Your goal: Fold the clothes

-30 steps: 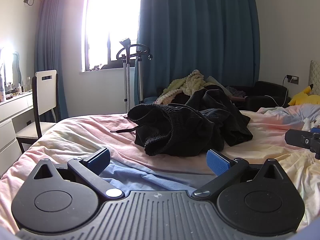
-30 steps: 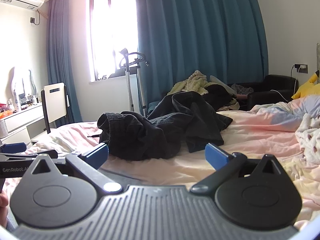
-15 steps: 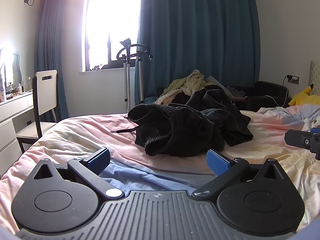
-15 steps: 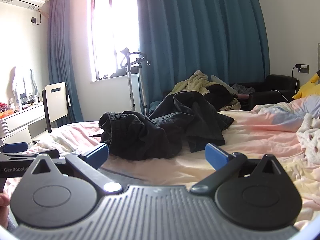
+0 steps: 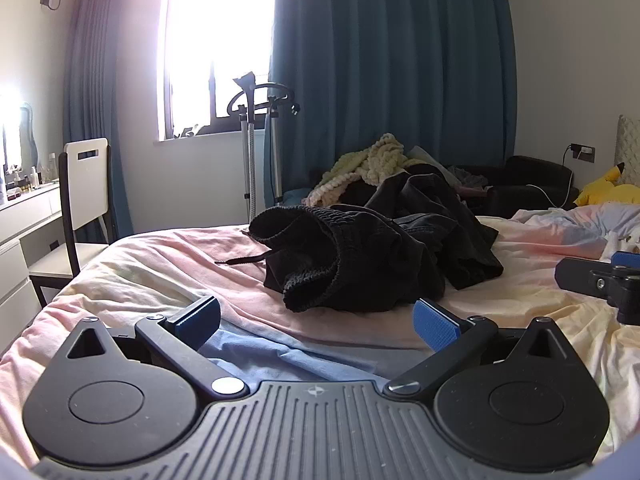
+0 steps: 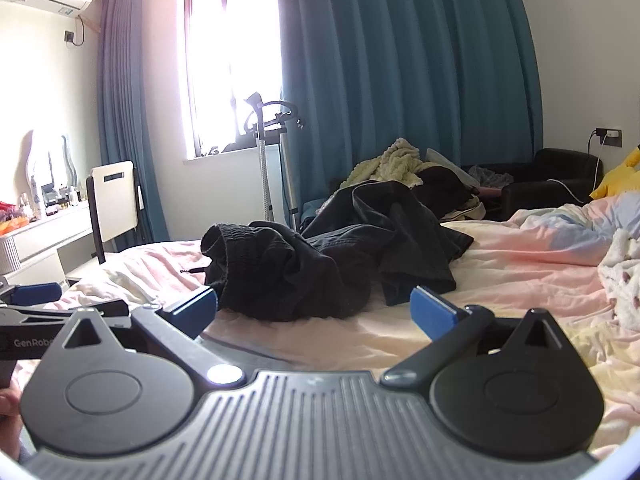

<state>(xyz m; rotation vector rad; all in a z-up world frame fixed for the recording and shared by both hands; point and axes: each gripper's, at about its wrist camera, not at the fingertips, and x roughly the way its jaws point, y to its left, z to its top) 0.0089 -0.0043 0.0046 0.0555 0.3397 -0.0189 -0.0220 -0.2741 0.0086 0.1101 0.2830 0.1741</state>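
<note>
Clothes first: a crumpled heap of black garments [image 5: 384,256] lies on my pastel pink, yellow and blue bedsheet [image 5: 160,268], toward the far middle of the bed. Its ribbed elastic waistband [image 5: 316,240] gapes open on the left side of the heap, and a thin black drawstring [image 5: 244,258] trails from it onto the sheet. From my right wrist camera the same black pile [image 6: 328,256] sits just beyond the fingertips, with the waistband again on its left.

My left gripper [image 5: 316,322] hovers low over the near part of the bed, its jaws spread wide with nothing between the blue pads [image 5: 434,326] but sheet. My right gripper [image 6: 314,312] has its jaws spread just as wide and holds nothing; the heap is ahead of it, not touching the pads. In the left view I see the right gripper's tip at the right edge [image 5: 600,280], and in the right view the left one sits at the left edge [image 6: 36,308], so the two are side by side and apart.

Farther off, a cream knitted blanket [image 5: 372,162] is heaped behind the black clothes, in front of the long teal curtain [image 5: 392,72]. A white-backed chair [image 5: 84,184] stands to the left by the bright window [image 5: 212,48], and a yellow plush toy [image 5: 608,192] lies at the far right.
</note>
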